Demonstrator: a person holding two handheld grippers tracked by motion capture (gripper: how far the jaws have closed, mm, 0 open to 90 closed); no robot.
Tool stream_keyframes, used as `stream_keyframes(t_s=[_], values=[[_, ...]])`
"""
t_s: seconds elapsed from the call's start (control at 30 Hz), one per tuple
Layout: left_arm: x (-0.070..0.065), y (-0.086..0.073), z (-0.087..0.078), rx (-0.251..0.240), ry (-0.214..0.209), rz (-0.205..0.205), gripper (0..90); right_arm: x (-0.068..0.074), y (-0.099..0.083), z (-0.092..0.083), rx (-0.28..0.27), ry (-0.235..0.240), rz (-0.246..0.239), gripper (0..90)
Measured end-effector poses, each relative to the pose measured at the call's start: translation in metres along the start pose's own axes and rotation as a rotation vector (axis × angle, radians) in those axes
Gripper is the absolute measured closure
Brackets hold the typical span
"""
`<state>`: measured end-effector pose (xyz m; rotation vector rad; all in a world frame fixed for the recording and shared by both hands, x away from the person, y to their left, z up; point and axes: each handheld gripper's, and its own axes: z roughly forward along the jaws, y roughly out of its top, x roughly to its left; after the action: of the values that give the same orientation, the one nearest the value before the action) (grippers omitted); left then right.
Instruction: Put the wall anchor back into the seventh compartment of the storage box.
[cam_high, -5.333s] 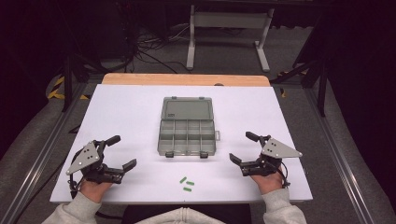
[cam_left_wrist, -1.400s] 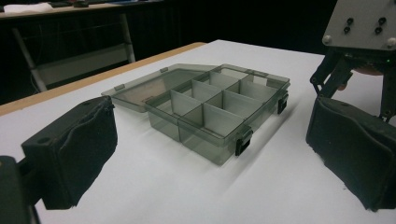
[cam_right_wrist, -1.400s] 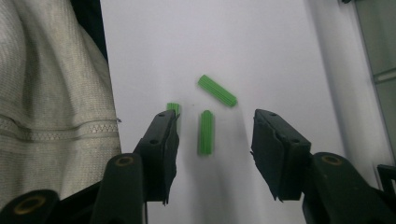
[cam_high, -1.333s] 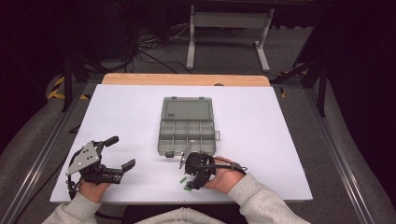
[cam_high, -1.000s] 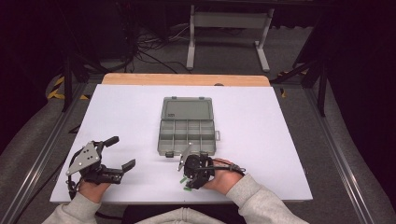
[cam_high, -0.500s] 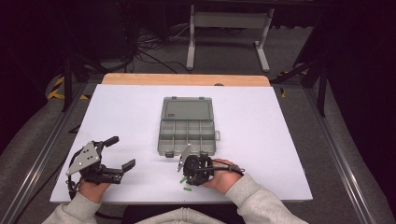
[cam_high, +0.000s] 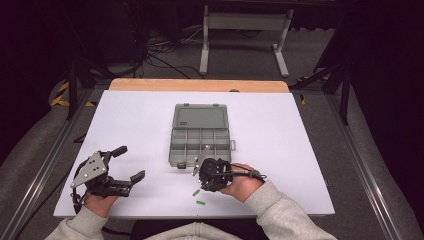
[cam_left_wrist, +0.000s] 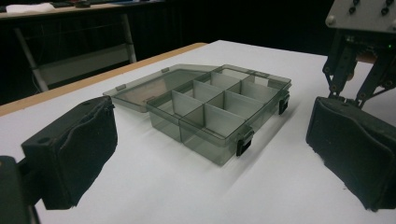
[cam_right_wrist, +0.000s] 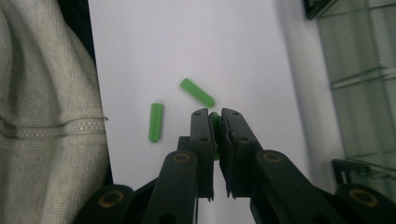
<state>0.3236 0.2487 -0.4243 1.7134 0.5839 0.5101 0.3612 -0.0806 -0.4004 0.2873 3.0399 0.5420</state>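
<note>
Open on the white table (cam_high: 125, 115) lies a grey clear compartment box (cam_high: 201, 117), lid flat behind it. My right gripper (cam_high: 200, 186) is just in front of the box, pointing at the table's near edge. In the right gripper view the gripper (cam_right_wrist: 215, 115) is shut on a small green peg (cam_right_wrist: 214, 117). Two more green pegs (cam_right_wrist: 198, 92) (cam_right_wrist: 156, 122) lie on the table just past its tips, also seen from above (cam_high: 196, 192) (cam_high: 200, 202). My left gripper (cam_high: 129, 163) rests open at the front left, pads (cam_left_wrist: 70, 149) wide apart, facing the box (cam_left_wrist: 205, 140).
The right gripper (cam_left_wrist: 359, 46) stands beyond the box's right end in the left gripper view. A grey sleeve (cam_right_wrist: 42, 116) lies close beside the pegs. The box's latches (cam_left_wrist: 243, 141) face the near side. A wooden strip (cam_high: 200, 85) edges the table's far side.
The right hand came from the table's right side to the pegs in front of the box and now holds one. Over the last second it barely shifted. The left gripper stayed still.
</note>
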Motion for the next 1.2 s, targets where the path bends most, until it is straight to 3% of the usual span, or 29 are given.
stream_keyframes(t_s=[0.63,1.2], values=[[0.001,0.0,0.0,0.001,-0.001,0.003,3.0,-0.034,0.007,-0.028,-0.063,-0.062,0.06,83.6],[0.001,0.0,0.0,0.003,-0.005,-0.001,3.1,-0.066,0.01,-0.032,-0.104,-0.111,0.113,83.6]])
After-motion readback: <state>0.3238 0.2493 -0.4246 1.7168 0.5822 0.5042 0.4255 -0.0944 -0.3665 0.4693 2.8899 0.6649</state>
